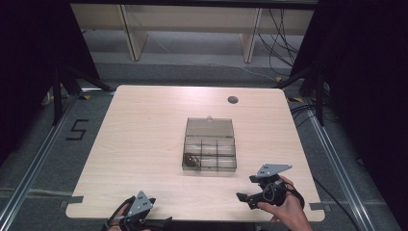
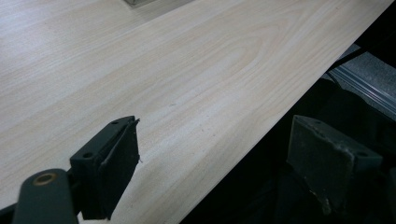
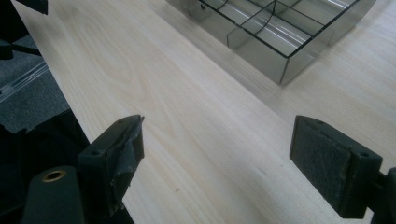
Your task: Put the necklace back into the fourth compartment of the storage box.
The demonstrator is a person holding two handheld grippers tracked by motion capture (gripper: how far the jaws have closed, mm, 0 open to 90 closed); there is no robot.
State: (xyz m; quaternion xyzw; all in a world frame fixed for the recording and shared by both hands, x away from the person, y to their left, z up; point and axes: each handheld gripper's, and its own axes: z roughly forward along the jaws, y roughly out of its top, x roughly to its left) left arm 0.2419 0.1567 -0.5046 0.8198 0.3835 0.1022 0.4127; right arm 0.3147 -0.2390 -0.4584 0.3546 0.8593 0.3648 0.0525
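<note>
A clear plastic compartment box [image 1: 225, 153] sits in the middle of the light wooden table [image 1: 144, 134], its lid [image 1: 210, 127] folded back flat behind it. A small brown object [image 1: 191, 159] lies in its front left compartment. My left gripper [image 1: 144, 219] is at the table's front left edge, open and holding nothing [image 2: 215, 126]; one jaw is over the wood and the other is past the edge. My right gripper [image 1: 247, 187], held in a hand, hovers over the front right of the table. It is open and holds nothing [image 3: 219, 122], and the box [image 3: 280, 32] lies a little ahead of it.
A round cable hole [image 1: 233, 99] is near the table's far edge. The floor has a taped "5" [image 1: 77, 129] at the left and cables [image 1: 284, 48] at the back right. Wooden furniture legs [image 1: 132, 33] stand beyond the table. Dark curtains flank both sides.
</note>
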